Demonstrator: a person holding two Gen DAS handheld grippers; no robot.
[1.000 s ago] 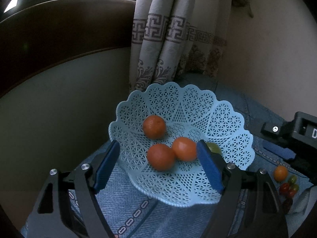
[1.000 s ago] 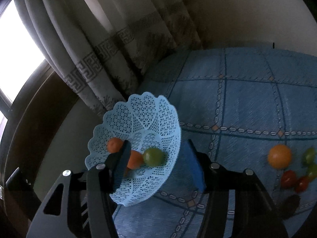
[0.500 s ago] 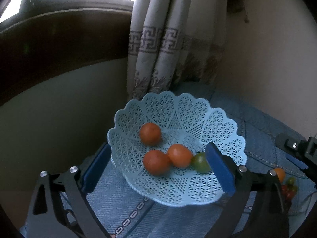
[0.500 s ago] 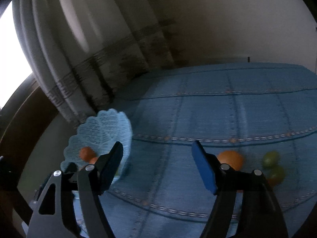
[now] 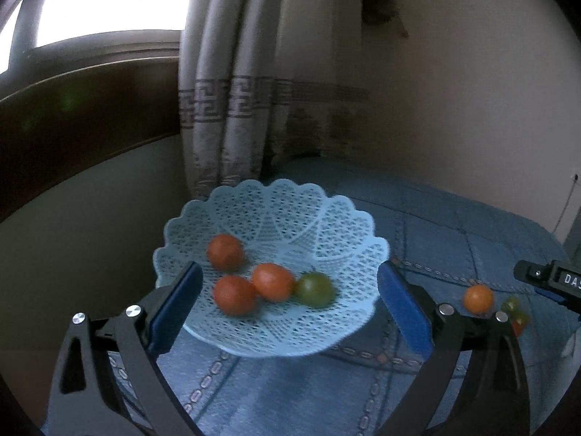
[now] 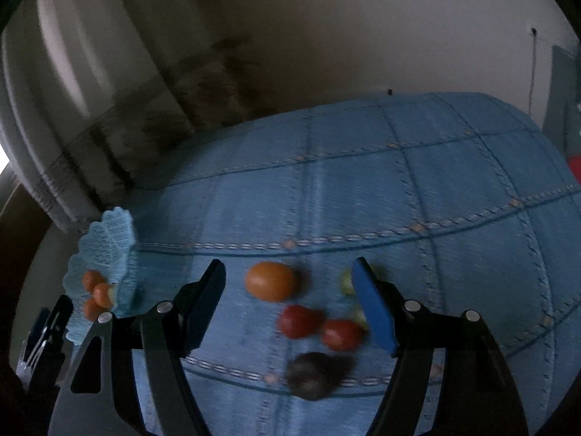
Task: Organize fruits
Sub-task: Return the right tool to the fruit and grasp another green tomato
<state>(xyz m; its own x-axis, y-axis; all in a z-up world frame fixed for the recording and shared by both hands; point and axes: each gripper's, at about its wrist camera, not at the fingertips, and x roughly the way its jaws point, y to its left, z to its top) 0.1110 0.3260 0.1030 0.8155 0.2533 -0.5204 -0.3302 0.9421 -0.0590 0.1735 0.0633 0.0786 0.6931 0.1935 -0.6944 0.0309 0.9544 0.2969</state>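
From the right wrist view everything smears with motion: the green fruits (image 6: pixel 348 280) at centre right sit half hidden behind the blue pad, and the dark lump (image 6: pixel 316 371) low in the frame is too blurred to name. The lace bowl (image 6: pixel 105 232) at left is partly covered. In the left wrist view, the other gripper (image 5: pixel 552 283) is cut off at the right edge.

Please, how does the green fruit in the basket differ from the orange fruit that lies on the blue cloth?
The green fruit lies inside the light blue lattice basket, touching an orange-red fruit; the orange fruit lies on the blue cloth, apart from its neighbours. One is green, the other orange. The orange fruit sits between the open right gripper's fingers; the green one is not there. Both are round and ungripped.
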